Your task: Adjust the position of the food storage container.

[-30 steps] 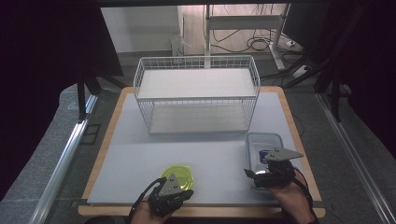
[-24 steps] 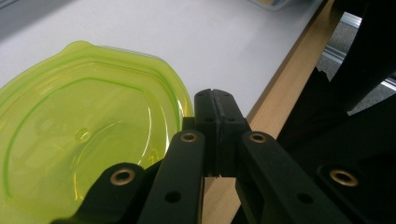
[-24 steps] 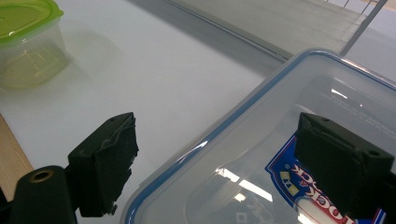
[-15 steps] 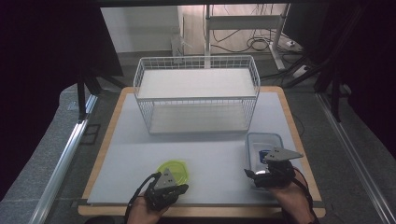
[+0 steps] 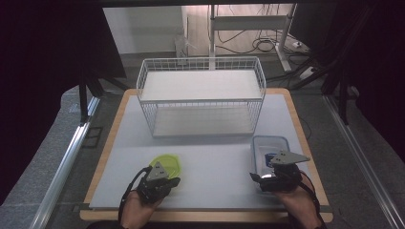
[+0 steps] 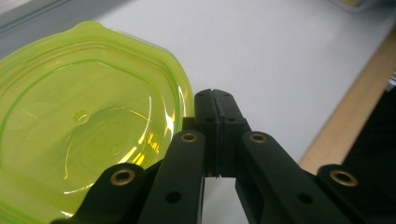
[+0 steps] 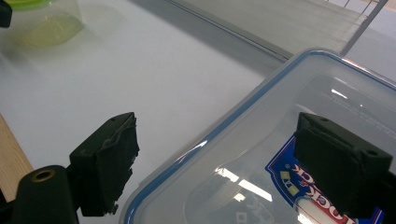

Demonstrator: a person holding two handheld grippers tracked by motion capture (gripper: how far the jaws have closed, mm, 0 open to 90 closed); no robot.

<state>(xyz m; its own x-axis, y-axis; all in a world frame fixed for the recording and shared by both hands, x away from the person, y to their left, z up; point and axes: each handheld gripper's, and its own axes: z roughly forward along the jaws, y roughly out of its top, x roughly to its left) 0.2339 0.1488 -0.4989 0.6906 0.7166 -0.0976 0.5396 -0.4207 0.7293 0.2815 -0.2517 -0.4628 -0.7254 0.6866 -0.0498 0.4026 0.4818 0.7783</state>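
Green lid (image 6: 88, 130) just left of shut left tongs (image 6: 215, 100).

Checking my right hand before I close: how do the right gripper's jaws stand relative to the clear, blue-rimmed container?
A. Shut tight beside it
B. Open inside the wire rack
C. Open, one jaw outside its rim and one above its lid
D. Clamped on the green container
C: in the right gripper view, the right gripper stands open, one jaw outside the rim of the clear container and the other above its lid.
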